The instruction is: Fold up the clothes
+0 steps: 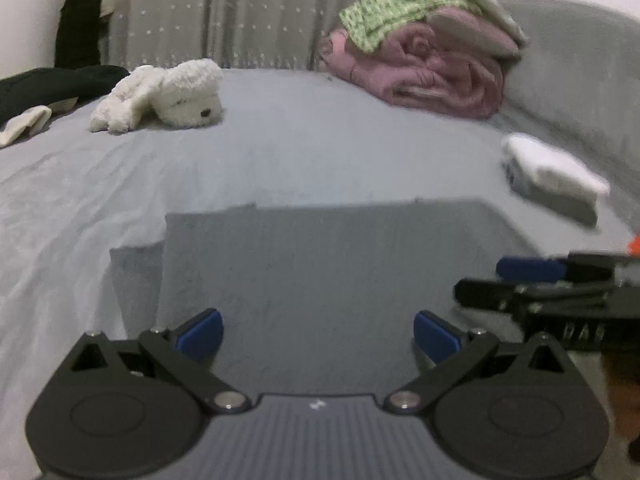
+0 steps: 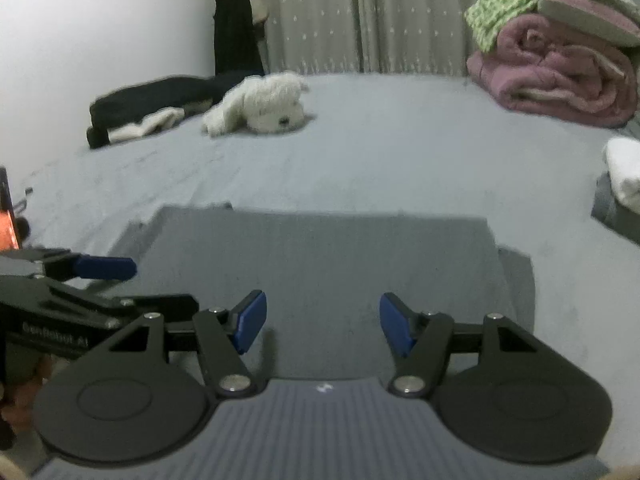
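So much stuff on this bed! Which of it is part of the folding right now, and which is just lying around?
Part of the folding:
- grey garment, lying flat in front
- left gripper and right gripper, both open above it

Just lying around:
- white plush toy
- pink blanket
- green patterned cloth
- dark clothes
- folded white item

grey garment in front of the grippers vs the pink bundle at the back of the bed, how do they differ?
The grey garment lies flat with straight edges, already folded into a rectangle; the pink bundle is a thick, rumpled roll. The grey garment carries nothing on top, while the pink bundle has a green patterned cloth heaped on it. The grey garment sits nearest both grippers; the pink bundle sits far back by the curtain. Both rest on the same grey bed sheet.
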Demonstrator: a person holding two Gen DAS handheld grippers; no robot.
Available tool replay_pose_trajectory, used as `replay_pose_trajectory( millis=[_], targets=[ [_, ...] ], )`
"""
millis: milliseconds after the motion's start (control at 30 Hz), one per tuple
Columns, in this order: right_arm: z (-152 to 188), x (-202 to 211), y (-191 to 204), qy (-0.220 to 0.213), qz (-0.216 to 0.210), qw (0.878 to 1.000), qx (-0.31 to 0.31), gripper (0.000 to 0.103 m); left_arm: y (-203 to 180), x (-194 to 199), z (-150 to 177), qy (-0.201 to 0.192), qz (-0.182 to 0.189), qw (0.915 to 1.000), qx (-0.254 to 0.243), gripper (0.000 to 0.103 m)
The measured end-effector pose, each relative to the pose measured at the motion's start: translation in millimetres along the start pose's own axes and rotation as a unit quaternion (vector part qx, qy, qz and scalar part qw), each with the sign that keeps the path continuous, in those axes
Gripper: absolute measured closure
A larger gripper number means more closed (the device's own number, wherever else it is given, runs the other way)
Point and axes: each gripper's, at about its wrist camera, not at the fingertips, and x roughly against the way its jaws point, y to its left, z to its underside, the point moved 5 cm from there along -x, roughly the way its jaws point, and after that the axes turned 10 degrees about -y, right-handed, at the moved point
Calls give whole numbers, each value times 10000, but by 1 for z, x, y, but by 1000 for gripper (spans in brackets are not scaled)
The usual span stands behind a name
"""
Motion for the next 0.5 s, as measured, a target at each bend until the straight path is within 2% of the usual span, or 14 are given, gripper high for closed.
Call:
replay_pose_trajectory(
  millis=[100, 333, 433, 500],
  targets=[
    [3, 6, -11, 40, 19, 9998, -183, 36, 4, 8, 5, 23, 45, 9998, -201, 1],
    [9, 32, -36, 95, -115, 9982, -575, 36, 23, 30, 11, 72, 268, 9994, -211, 1],
    [11, 42, -43, 120, -159, 9981, -590, 36, 32, 37, 15, 181, 161, 9996, -148, 1],
    [13, 48, -47, 143, -193, 9979, -603, 36, 43, 40, 19, 297, 176, 9993, 115, 1]
  ],
)
